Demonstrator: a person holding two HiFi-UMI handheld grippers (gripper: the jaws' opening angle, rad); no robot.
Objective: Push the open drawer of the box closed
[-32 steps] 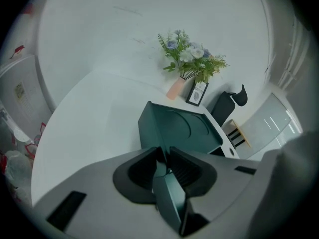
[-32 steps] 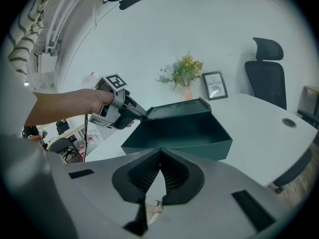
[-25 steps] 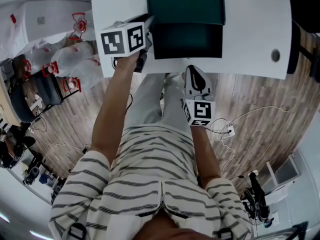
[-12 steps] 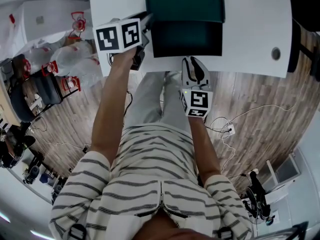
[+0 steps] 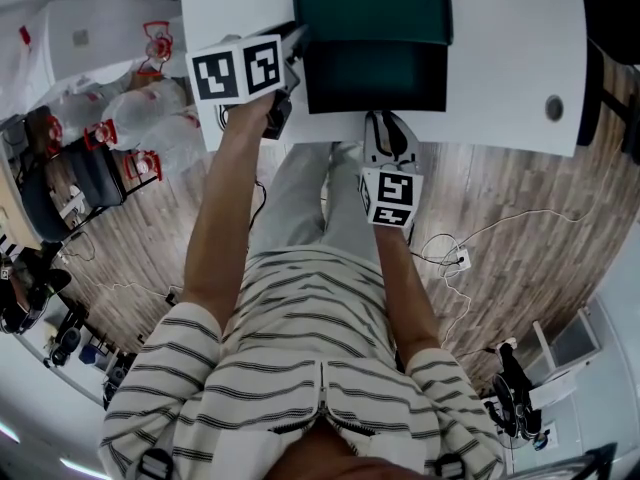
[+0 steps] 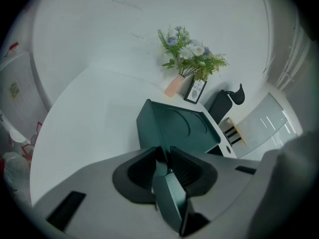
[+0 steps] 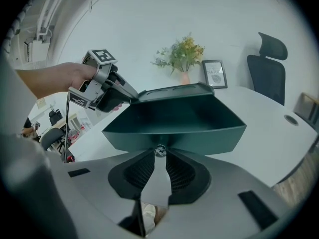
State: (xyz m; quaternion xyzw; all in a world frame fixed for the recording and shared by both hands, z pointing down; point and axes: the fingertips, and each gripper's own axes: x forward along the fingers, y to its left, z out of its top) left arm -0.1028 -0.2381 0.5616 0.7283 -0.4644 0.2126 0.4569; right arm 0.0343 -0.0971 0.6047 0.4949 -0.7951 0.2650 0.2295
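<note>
- Box point(image 5: 370, 3): dark green, matt and smooth, rectangular, with a shallow round outline pressed into its lid. It stands on a smooth white table point(image 5: 500, 28) with rounded corners.
- Drawer point(image 5: 375, 78): the same dark green, a tray with sloping walls. It stands pulled out of the box's front, toward the person, and a small shiny round knob point(image 7: 159, 151) sits at the middle of its front wall.
- Left gripper point(image 6: 165, 158): at the box's left front corner. Its ribbed black pads stand wide, and a dark green panel edge of the box fills the gap from pad to pad.
- Right gripper point(image 7: 159, 157): just before the drawer's front, jaws closing. The knob lies right at their tips, and the pads do not visibly press on it.
- Behind the box: flowers point(image 6: 192, 59) in a pink vase point(image 6: 174, 86), a small framed picture point(image 6: 195, 90) and a black chair point(image 7: 271, 66).
- Right of the box: a round grey cap point(image 5: 554, 109) set in the table top.
- Before the box, below the table edge: a wood-plank floor point(image 5: 520, 198) with loose cables point(image 5: 470, 243).
</note>
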